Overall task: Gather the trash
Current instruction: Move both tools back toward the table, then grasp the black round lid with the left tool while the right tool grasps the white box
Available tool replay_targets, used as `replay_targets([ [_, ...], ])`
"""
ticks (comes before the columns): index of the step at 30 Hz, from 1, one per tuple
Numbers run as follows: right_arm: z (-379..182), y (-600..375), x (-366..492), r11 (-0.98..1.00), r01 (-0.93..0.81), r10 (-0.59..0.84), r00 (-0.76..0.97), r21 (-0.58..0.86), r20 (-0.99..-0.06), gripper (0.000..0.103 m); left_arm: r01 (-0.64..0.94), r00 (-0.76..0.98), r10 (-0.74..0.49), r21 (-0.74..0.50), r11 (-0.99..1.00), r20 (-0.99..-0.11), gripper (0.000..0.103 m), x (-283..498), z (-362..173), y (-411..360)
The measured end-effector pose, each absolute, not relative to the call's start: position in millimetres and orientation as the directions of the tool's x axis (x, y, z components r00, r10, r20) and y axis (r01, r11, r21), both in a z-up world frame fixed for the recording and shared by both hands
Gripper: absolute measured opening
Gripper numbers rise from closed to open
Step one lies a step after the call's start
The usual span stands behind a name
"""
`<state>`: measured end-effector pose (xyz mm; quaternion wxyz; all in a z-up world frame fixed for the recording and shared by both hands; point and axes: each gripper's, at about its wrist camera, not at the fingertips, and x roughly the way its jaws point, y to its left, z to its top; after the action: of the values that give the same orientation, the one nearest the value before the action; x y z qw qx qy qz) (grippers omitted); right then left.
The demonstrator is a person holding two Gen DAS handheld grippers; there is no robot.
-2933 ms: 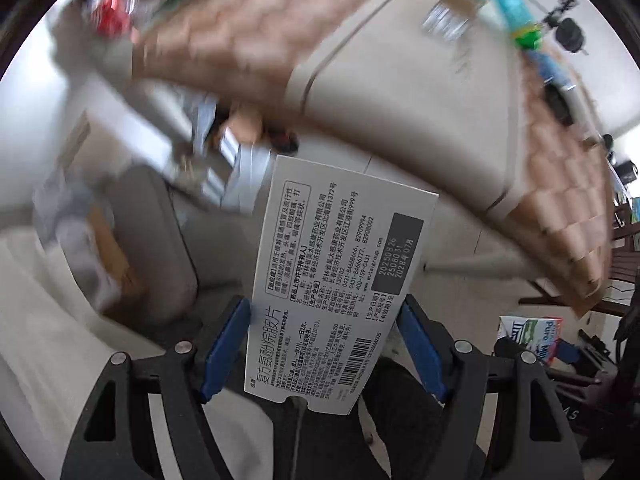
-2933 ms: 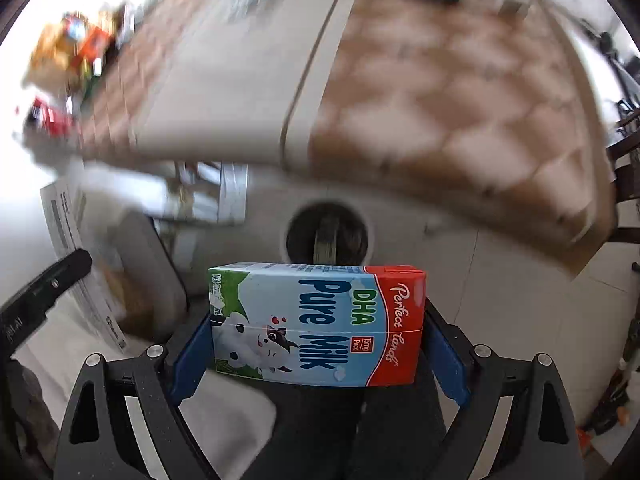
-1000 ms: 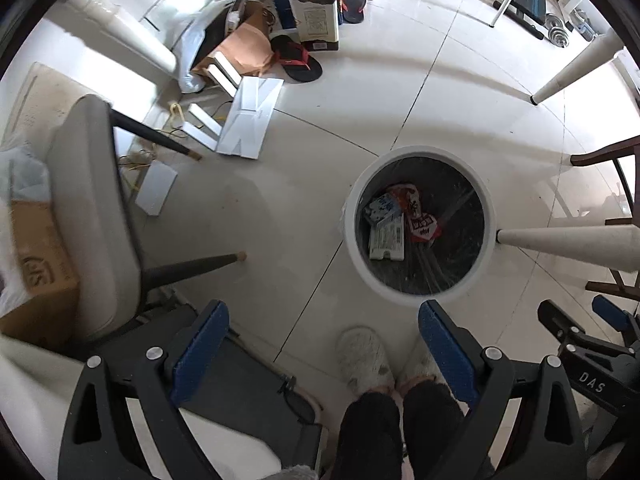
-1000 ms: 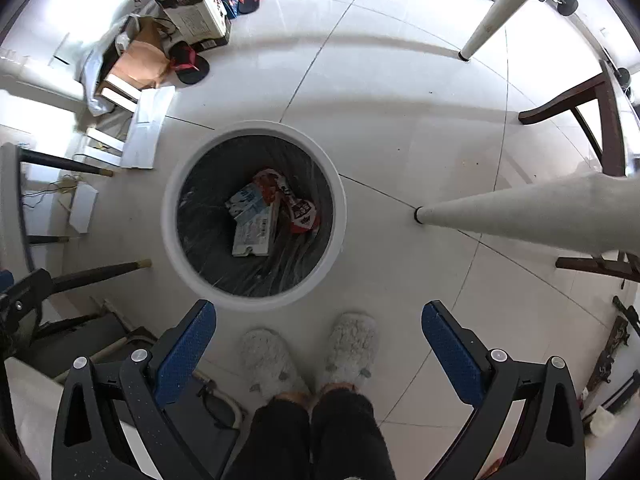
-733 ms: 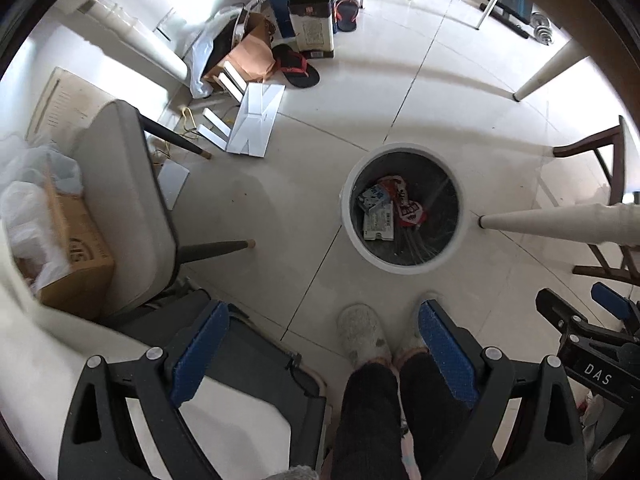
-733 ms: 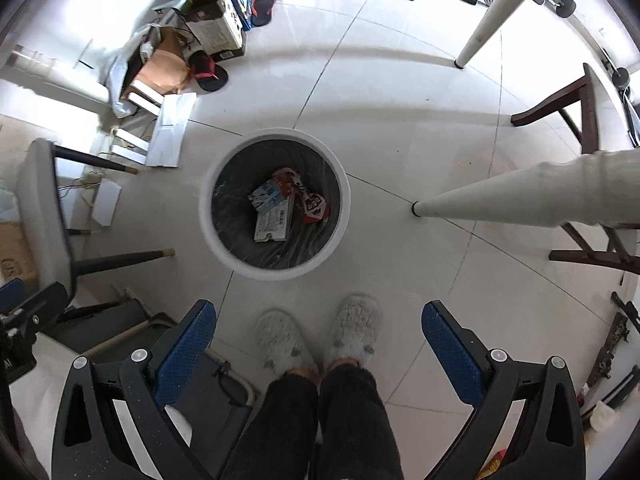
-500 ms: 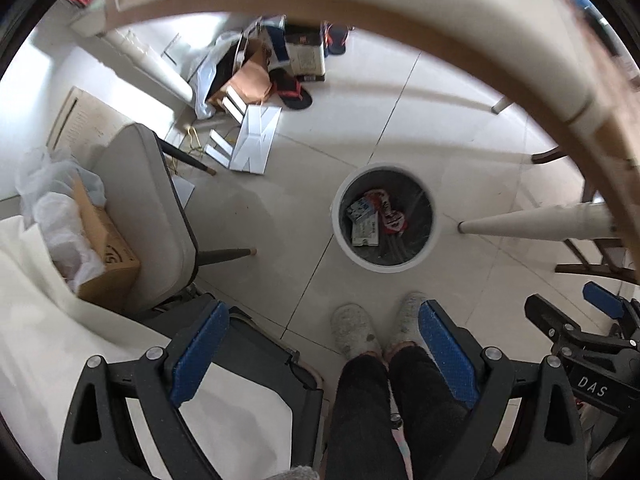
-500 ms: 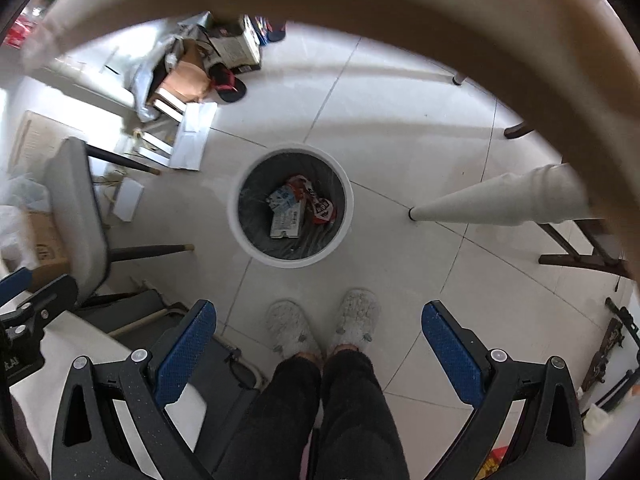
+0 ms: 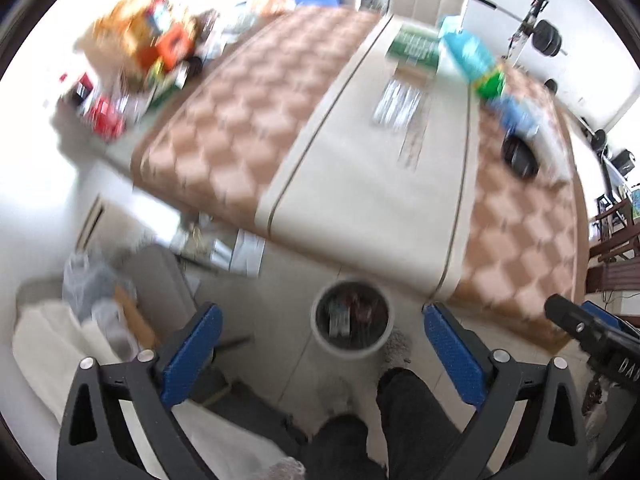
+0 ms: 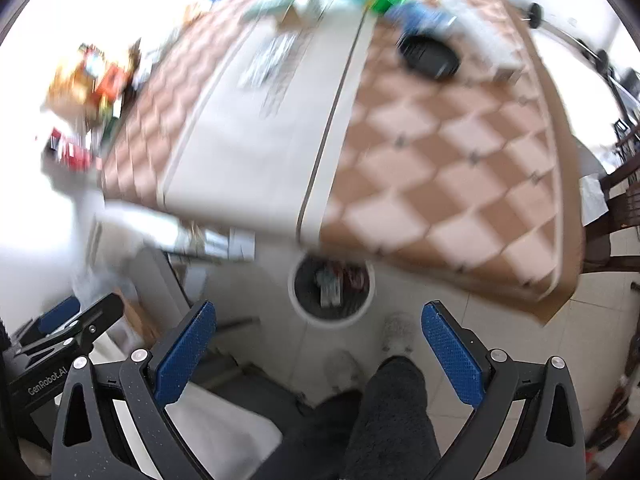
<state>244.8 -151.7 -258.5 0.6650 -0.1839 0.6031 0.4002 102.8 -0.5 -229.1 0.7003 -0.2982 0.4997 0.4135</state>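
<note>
- the left tongs (image 9: 318, 322) stand wide apart with nothing between the blue pads (image 9: 192, 354).
- the right tongs (image 10: 318, 320) are spread wide too, holding nothing.
- the round white bin (image 9: 352, 322) stands on the tiled floor (image 9: 280, 340) just below the near edge of the table (image 9: 360, 184); packets lie inside it, too blurred to name.
- in the right view the bin (image 10: 331, 294) lies between the two pads, part of its far rim hidden under the table (image 10: 440, 152).
- on the table's checked cloth (image 9: 240, 120) lie a blue and green wrapper (image 9: 476, 60), a black object (image 9: 520, 156) and papers (image 9: 400, 100), all blurred.
- a grey chair (image 9: 160, 276) stands left of the bin.
</note>
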Motion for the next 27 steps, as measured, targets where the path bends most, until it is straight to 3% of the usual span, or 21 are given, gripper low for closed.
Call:
replay_targets([
  [6,-241.0,-118.8,370.7,0.708,-0.666,0.334,0.022,0.235,-0.942,0.103,-0.882,0.107,0.368,0.083,0.464,-0.924,0.103,174.0,-209.5,54.1],
  [13,-280.1,-68.8,520.5,0.776,-0.603,0.274,0.061,0.183,-0.960,0.103,-0.855,0.025,0.300,0.135,0.500,-0.954,0.103,276.2,-256.3,90.4],
  [18,-334.8,-18.1,590.1,0.780,-0.615,0.190,0.064,0.111,-0.980,0.083,-0.868,-0.048,0.145,0.113,0.484,-0.988,0.103,346.8,-326.2,118.4],
  [22,-378.1,17.4,616.1,0.752,-0.656,0.117,0.027,0.071,-0.993,0.074,-0.860,-0.031,0.075,0.065,0.506,-0.997,0.103,386.7,-349.2,121.6],
  [23,-385.8,23.4,618.2,0.734,-0.677,0.099,0.027,0.055,-0.995,0.067,-0.849,-0.025,0.071,0.058,0.525,-0.997,0.103,395.7,-349.9,119.1],
  [24,-390.7,26.2,619.2,0.721,-0.691,0.092,0.023,0.051,-0.995,0.053,-0.838,-0.009,0.065,0.043,0.544,-0.998,0.103,404.9,-349.4,115.6],
  [27,-392.1,19.7,623.4,0.703,-0.708,0.118,0.030,0.062,-0.993,0.051,-0.823,0.056,0.003,-0.045,0.567,-0.998,0.103,426.1,-349.3,106.2],
])
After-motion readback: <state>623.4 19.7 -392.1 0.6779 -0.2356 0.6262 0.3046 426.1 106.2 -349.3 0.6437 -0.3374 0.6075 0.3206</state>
